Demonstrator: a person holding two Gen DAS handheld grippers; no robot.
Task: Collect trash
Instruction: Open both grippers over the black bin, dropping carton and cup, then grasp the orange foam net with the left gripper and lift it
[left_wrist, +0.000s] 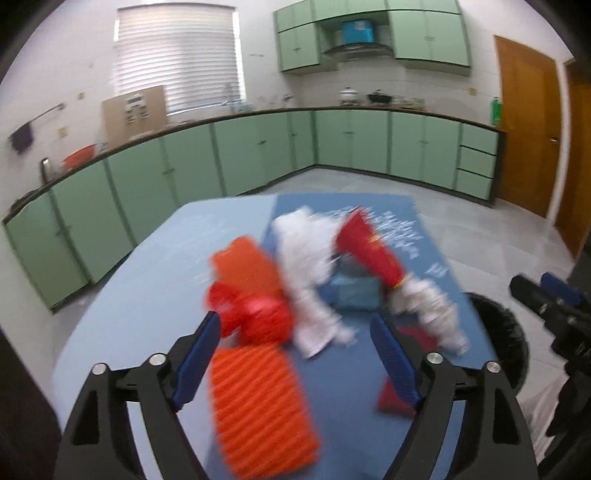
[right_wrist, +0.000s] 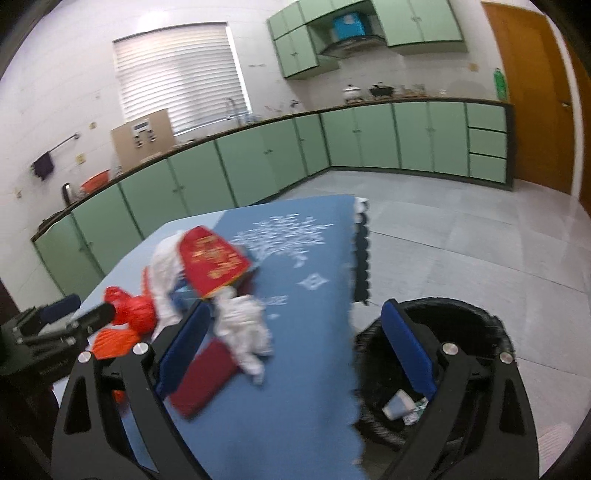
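Note:
A heap of trash lies on the blue mat (left_wrist: 424, 236): an orange ribbed wrapper (left_wrist: 258, 402), a red plastic bag (left_wrist: 255, 314), white crumpled paper (left_wrist: 306, 258), a red gold-printed packet (right_wrist: 212, 260) and a dark red booklet (right_wrist: 207, 376). My left gripper (left_wrist: 295, 325) hangs open just above the near side of the heap, with the bag and wrapper under its gap and nothing pressed. My right gripper (right_wrist: 295, 310) stands open over the mat's right edge, white tissue (right_wrist: 245, 328) by its left finger. The black bin (right_wrist: 461, 314) stands below on the right, with a paper cup (right_wrist: 397, 404) inside.
The light blue table (left_wrist: 147, 277) carries the mat. Each gripper shows in the other's view: the right gripper (left_wrist: 535, 284) and the left gripper (right_wrist: 88, 306). Green cabinets (left_wrist: 258, 155) line the far walls, with grey floor (right_wrist: 461, 240) between, and a wooden door (left_wrist: 524, 125) is at the right.

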